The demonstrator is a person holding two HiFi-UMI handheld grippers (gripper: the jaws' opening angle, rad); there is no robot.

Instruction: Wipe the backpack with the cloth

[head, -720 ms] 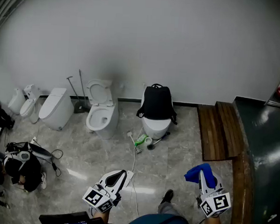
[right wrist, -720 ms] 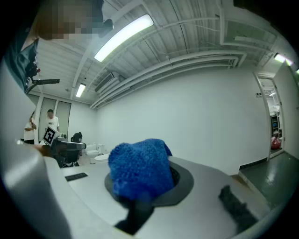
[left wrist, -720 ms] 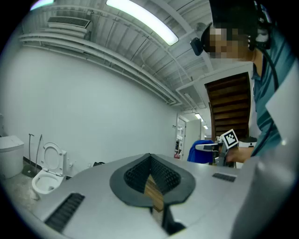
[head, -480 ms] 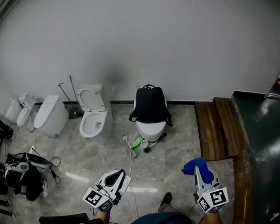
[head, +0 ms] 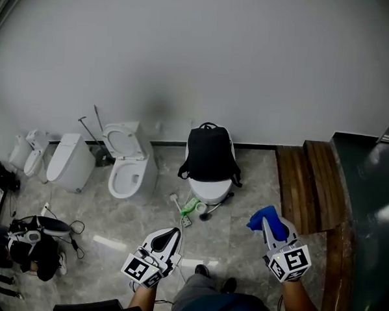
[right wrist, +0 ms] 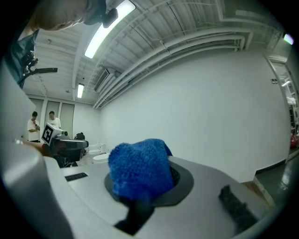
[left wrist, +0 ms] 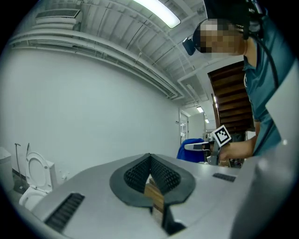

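Note:
A black backpack (head: 209, 153) stands upright on a white toilet (head: 209, 189) against the far wall, in the middle of the head view. My right gripper (head: 267, 222) is low at the right, well short of the backpack, shut on a blue cloth (head: 263, 218). In the right gripper view the blue cloth (right wrist: 140, 169) bulges from between the closed jaws. My left gripper (head: 165, 235) is low at centre-left, shut with nothing in it; the left gripper view shows its ribbed pads (left wrist: 150, 171) pressed together.
An open-lid toilet (head: 130, 168) and another white toilet (head: 71, 160) stand left of the backpack. A brush and green bottle (head: 193, 206) lie on the floor before it. Wooden planks (head: 307, 183) lie at the right. Bags and cables (head: 31, 237) sit at the left.
The view has shifted toward the backpack, which now sits lower and nearer the centre. Both grippers have risen a little in the head view; the right one still holds the cloth.

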